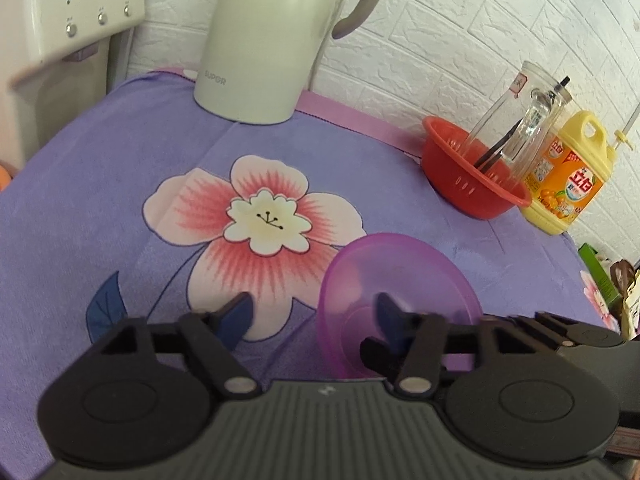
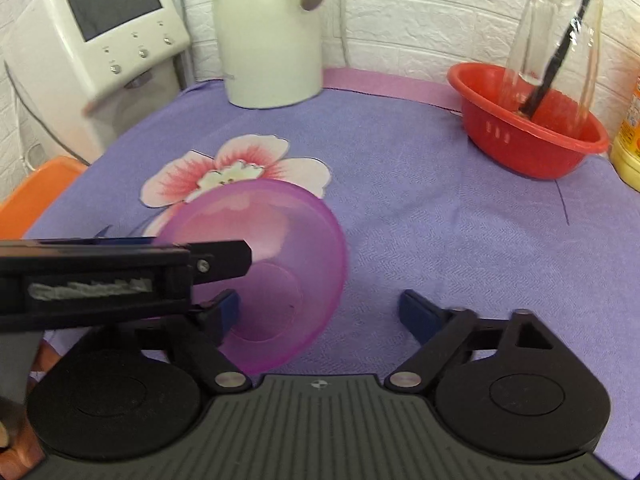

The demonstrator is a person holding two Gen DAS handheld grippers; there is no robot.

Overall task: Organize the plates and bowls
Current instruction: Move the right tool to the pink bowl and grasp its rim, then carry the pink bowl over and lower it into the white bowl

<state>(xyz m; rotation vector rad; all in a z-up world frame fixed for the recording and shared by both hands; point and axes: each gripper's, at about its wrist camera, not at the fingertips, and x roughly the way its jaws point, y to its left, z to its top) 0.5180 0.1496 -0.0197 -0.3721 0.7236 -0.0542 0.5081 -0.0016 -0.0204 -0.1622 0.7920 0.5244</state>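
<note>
A tablecloth (image 1: 100,184) covers the table, with a flower print (image 1: 256,240) near its middle. A kettle (image 1: 268,40) stands at the back edge, against the wall. To its left, off the cloth, stands a countertop appliance with a screen and buttons (image 2: 104,40). At the back right sits a basket (image 1: 472,176) holding a glass bottle (image 1: 516,120) tilted against its rim, with a thin stick (image 1: 496,148) inside the bottle. Just right of the basket, touching or nearly so (hard to tell), stands a detergent jug (image 1: 568,176). In front, just right of the flower print, a plastic bowl (image 1: 396,300) is tipped on its side.
</note>
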